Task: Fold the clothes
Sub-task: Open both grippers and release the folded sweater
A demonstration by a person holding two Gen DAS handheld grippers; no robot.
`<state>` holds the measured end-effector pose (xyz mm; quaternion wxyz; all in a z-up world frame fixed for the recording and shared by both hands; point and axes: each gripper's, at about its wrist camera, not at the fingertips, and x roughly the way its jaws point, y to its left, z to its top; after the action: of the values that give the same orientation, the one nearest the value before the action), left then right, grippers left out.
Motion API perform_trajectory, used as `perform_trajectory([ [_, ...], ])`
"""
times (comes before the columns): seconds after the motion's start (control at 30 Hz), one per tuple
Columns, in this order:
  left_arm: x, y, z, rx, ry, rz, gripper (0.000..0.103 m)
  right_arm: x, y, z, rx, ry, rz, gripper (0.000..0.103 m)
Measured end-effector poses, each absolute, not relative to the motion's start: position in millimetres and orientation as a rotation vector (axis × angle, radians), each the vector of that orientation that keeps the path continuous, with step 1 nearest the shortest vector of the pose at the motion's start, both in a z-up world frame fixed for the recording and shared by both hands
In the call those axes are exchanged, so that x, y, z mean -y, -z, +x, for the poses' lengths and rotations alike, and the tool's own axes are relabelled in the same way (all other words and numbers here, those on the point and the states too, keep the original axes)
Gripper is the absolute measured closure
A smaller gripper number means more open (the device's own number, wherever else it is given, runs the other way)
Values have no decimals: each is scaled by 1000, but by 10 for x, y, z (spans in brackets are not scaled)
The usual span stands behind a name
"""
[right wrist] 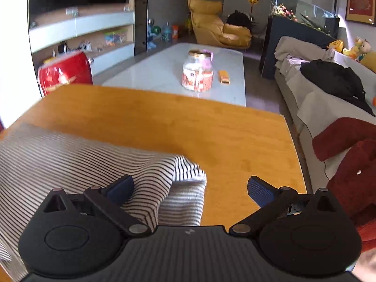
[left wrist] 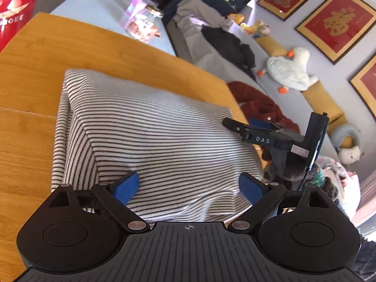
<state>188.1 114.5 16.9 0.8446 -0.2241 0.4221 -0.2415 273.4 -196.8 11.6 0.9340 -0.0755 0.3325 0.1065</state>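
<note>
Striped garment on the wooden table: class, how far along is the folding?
Done: the striped garment lies doubled into a compact block on the wooden table. In hand: nothing; left gripper and right gripper stand open. Left: its loose corner looks untidy, perhaps needing smoothing.

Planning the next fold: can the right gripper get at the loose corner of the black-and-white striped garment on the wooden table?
Probably yes. The right gripper stands open, and the striped garment has its turned-over corner lying between the fingers on the wooden table, with nothing in the way.
</note>
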Motion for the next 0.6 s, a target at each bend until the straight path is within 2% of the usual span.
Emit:
perform_trajectory([
  [0.37, -1136, -128, 2662, -781, 407, -372, 1, 1923, -42, 2131, -687, -252, -70, 0],
  [0.6, -1011, -182, 2991, -767, 343, -319, 0, 1743, 20, 2062, -756, -371, 59, 0],
])
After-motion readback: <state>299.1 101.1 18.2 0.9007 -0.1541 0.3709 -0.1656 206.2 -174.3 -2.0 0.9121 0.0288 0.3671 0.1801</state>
